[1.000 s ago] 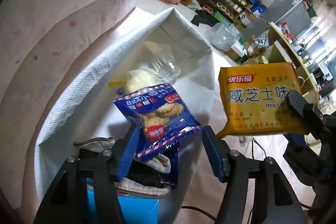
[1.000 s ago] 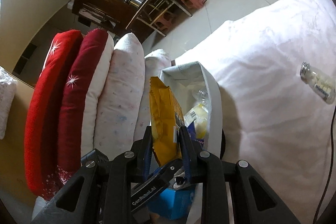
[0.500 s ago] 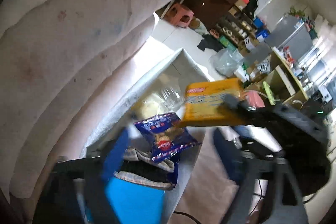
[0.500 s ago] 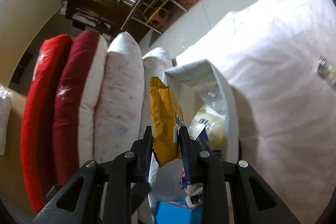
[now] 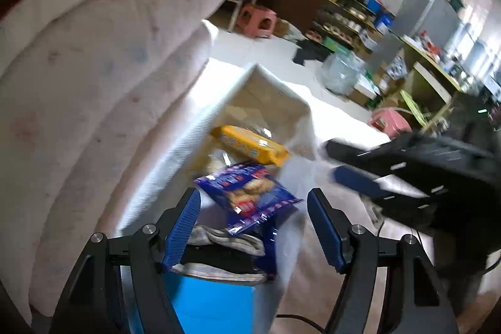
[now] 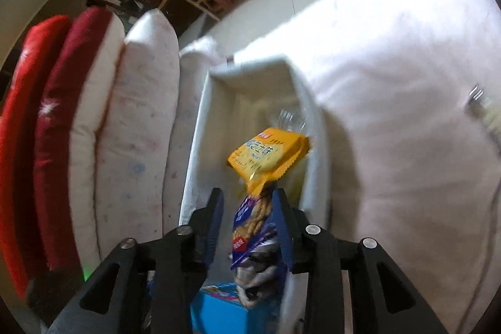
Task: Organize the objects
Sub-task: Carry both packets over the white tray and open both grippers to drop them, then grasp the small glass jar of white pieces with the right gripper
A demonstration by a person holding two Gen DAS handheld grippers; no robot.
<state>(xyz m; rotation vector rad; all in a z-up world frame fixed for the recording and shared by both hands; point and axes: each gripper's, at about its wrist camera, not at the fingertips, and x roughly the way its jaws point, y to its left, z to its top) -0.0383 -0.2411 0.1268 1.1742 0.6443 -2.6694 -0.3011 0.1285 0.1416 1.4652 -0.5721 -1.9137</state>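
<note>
Two snack packs (image 5: 250,146) (image 5: 250,196) in one bin (image 5: 275,89)

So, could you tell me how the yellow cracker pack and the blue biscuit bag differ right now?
The yellow cracker pack is a flat, blocky orange-yellow packet lying further inside the white bin; the blue biscuit bag is a crinkled dark blue pouch picturing biscuits, propped nearer the cameras on folded cloths. Both are sealed snacks in the bin, and neither gripper holds them.
</note>
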